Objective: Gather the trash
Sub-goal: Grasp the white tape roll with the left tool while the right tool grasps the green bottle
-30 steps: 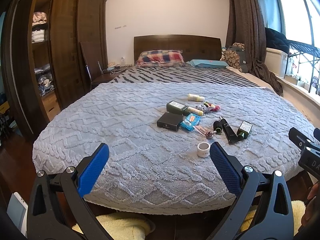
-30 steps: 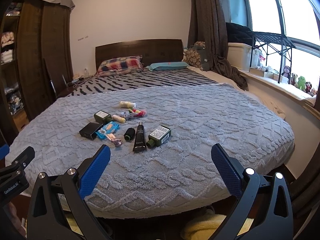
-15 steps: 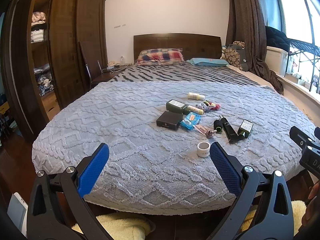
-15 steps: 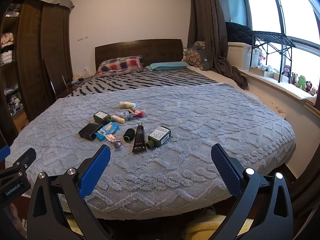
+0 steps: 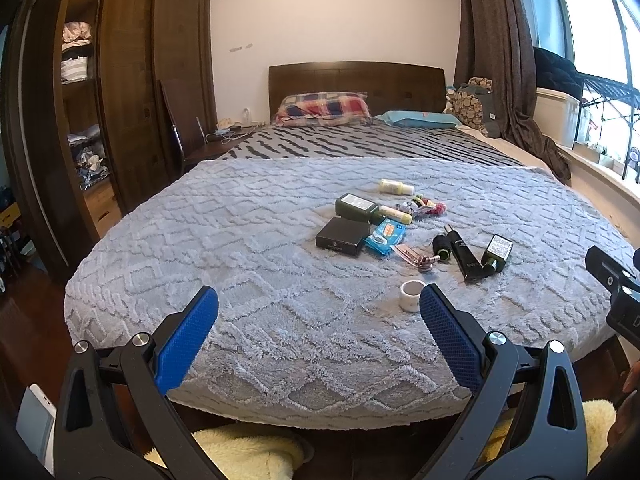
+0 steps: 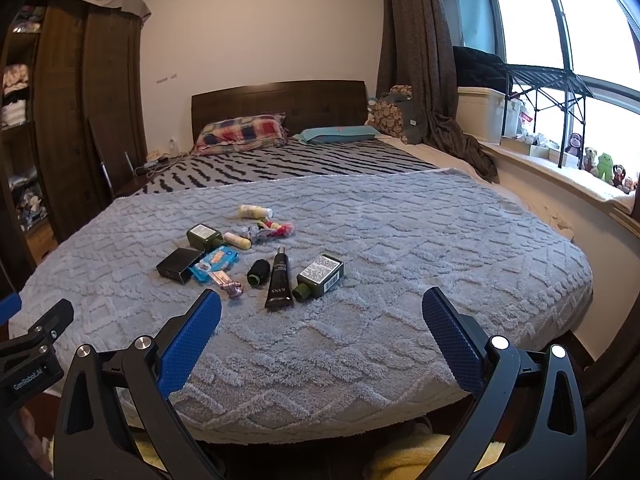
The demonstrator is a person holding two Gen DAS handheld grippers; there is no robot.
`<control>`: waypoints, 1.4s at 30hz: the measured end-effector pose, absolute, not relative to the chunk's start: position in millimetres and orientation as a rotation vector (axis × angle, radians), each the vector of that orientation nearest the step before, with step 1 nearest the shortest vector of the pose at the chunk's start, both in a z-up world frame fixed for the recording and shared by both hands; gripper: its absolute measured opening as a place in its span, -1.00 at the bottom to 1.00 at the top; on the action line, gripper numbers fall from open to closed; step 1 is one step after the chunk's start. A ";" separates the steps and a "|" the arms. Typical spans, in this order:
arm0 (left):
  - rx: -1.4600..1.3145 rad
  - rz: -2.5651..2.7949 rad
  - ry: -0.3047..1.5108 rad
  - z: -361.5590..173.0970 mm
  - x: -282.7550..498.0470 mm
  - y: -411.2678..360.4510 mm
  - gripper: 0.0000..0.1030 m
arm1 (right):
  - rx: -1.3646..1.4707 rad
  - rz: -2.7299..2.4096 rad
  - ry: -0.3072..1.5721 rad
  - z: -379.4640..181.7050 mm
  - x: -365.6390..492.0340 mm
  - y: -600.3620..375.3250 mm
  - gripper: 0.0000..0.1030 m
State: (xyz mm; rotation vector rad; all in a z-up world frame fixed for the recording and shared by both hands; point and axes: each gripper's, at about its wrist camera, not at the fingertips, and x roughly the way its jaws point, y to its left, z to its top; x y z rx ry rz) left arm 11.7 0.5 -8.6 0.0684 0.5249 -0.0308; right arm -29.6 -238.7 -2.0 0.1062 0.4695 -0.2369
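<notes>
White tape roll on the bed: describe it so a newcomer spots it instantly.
On the grey blanket, find the clutter of bottles and packets right of centre. The tape roll stands alone nearer the foot edge, just ahead of the left claw. It is the only white ring with an open hole; its neighbours are dark bottles and tubes.

Grey blanket covers the bed, bearing scattered bottles.

Grey blanket, plaid pillow, blue-padded tool.
</notes>
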 end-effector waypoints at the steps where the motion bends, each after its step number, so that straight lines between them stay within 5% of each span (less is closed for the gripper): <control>1: 0.069 -0.031 0.530 -10.5 13.5 0.3 0.86 | 0.104 -0.239 0.474 -3.8 -28.2 -239.2 0.95; 30: 0.111 -0.249 0.781 -96.0 121.2 -60.1 0.84 | 0.194 -0.225 0.714 -77.9 111.2 -289.4 0.95; 40: 0.116 -0.295 0.827 -117.5 154.8 -80.6 0.59 | 0.298 -0.223 0.789 -101.7 176.7 -295.8 0.70; 42: 0.108 -0.301 0.848 -123.6 161.4 -81.0 0.40 | 0.301 -0.229 0.813 -107.8 185.4 -294.2 0.63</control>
